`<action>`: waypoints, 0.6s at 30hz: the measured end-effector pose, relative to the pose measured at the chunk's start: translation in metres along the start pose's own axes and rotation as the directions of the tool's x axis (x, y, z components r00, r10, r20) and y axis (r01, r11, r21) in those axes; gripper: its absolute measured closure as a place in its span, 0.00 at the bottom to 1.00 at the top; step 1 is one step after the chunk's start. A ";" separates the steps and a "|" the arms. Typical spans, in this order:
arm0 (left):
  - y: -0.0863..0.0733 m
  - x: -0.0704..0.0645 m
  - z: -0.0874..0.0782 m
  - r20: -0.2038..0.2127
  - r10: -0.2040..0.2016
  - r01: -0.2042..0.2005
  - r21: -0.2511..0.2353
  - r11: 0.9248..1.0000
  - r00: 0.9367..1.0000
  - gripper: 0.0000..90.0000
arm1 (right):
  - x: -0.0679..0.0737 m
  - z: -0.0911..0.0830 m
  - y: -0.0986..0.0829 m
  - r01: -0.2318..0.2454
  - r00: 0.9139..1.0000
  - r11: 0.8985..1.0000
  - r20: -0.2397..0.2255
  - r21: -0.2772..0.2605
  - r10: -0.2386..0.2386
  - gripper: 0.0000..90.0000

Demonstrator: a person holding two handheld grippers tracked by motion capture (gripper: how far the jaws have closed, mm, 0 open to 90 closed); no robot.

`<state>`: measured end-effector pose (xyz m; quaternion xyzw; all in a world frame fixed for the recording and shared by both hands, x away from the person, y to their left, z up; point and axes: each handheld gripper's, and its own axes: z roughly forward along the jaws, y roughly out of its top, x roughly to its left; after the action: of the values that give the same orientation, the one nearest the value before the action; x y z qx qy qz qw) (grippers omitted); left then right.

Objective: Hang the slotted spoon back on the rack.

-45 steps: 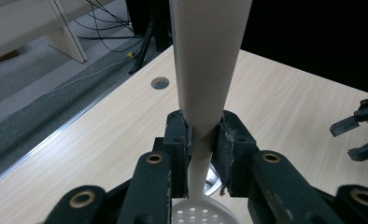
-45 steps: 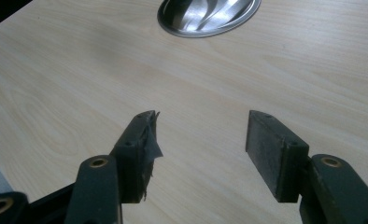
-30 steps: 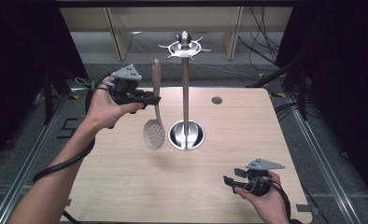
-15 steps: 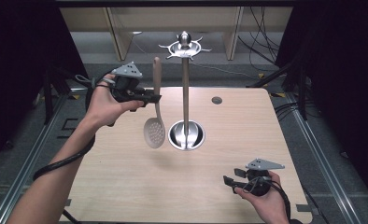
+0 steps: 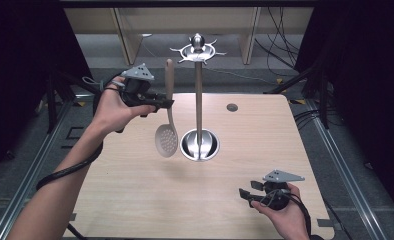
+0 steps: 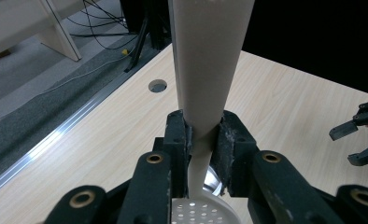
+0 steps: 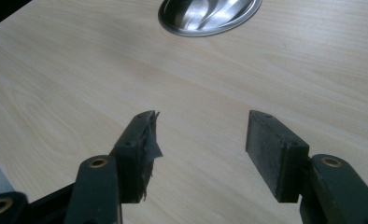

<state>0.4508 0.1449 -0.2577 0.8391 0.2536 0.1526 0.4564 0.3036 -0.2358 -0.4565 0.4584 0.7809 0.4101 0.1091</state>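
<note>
A beige slotted spoon (image 5: 167, 120) hangs upright above the table, perforated bowl down, just left of a utensil stand (image 5: 199, 100) with a round steel base and a hooked ring on top. My left gripper (image 5: 164, 104) is shut on the spoon's handle about midway. In the left gripper view the handle (image 6: 205, 70) rises between the two black jaws of my left gripper (image 6: 202, 140), with the perforated bowl (image 6: 201, 212) below. My right gripper (image 5: 246, 194) rests low near the table's front right, open, nothing between its fingers. In the right gripper view, my right gripper (image 7: 201, 135) faces the stand's steel base (image 7: 209, 14).
The light wooden table (image 5: 135, 200) has a small round hole (image 5: 232, 107) at the back right. Cables and shelf legs lie on the floor behind the table. Metal rails run along both table sides.
The spoon and my left gripper have drifted very slightly; otherwise nothing visibly moved. The right gripper stays in place.
</note>
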 end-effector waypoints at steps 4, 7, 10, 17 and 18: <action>0.001 -0.001 0.001 0.006 0.003 -0.003 0.003 1.000 1.000 0.83 | 0.000 0.000 0.000 -0.001 1.000 1.000 -0.003 -0.003 0.001 0.49; 0.002 -0.001 0.002 0.004 -0.001 0.001 0.003 1.000 1.000 0.83 | 0.000 0.000 0.000 0.003 1.000 1.000 0.002 0.000 -0.003 0.49; 0.003 0.000 0.002 0.004 0.000 0.000 0.005 1.000 1.000 0.83 | 0.000 0.000 0.000 0.002 1.000 1.000 -0.001 -0.001 -0.002 0.49; 0.005 0.000 0.005 0.005 -0.001 0.001 0.006 1.000 1.000 0.83 | 0.000 0.000 0.000 0.003 1.000 1.000 0.001 -0.001 -0.003 0.49; 0.006 0.000 0.005 0.005 -0.003 0.003 0.008 1.000 1.000 0.83 | 0.000 0.000 0.000 0.003 1.000 1.000 -0.001 -0.001 -0.003 0.49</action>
<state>0.4545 0.1388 -0.2556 0.8408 0.2543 0.1491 0.4540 0.3035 -0.2358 -0.4566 0.4570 0.7813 0.4107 0.1097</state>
